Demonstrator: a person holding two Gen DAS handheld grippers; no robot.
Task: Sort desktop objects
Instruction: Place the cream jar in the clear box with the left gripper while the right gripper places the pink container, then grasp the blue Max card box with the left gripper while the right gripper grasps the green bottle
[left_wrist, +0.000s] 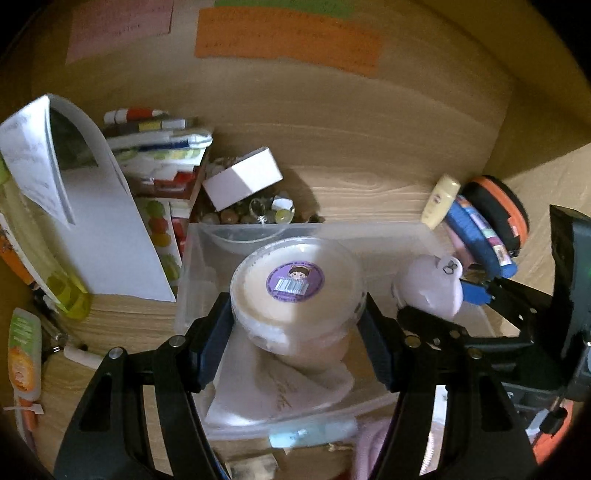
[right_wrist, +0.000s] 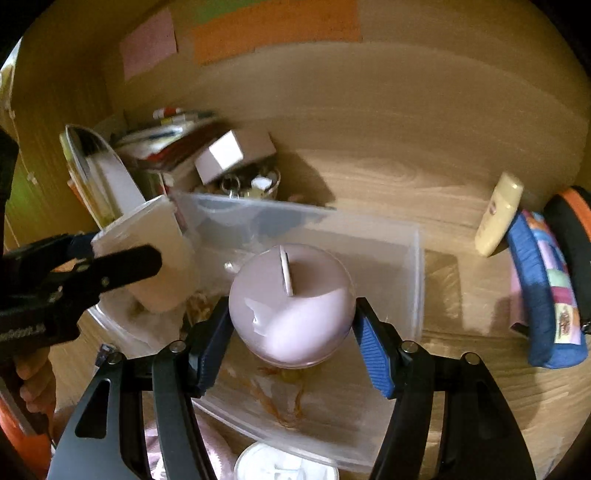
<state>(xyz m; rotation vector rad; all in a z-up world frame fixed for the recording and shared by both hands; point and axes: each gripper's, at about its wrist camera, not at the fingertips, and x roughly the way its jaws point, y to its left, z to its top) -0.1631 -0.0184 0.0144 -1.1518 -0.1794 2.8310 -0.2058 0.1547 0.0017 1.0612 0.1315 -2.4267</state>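
My left gripper (left_wrist: 295, 332) is shut on a round cream tub (left_wrist: 295, 291) with a purple barcode sticker, held over the clear plastic bin (left_wrist: 207, 236). In the right wrist view the same tub (right_wrist: 155, 254) and left gripper (right_wrist: 122, 266) show at left, over the bin's (right_wrist: 417, 280) near-left corner. My right gripper (right_wrist: 291, 332) is shut on a round lilac container (right_wrist: 291, 314) with a white tab on top, held above the bin's middle. It also shows in the left wrist view (left_wrist: 432, 288) at right.
A white box (left_wrist: 242, 181) lies on a bowl of small trinkets (left_wrist: 258, 214) behind the bin. Books and a white paper holder (left_wrist: 107, 229) stand left. A cream tube (right_wrist: 498, 214), blue pouch (right_wrist: 543, 291) and orange-black case (left_wrist: 498, 210) lie right. Bottles (left_wrist: 24, 354) lie far left.
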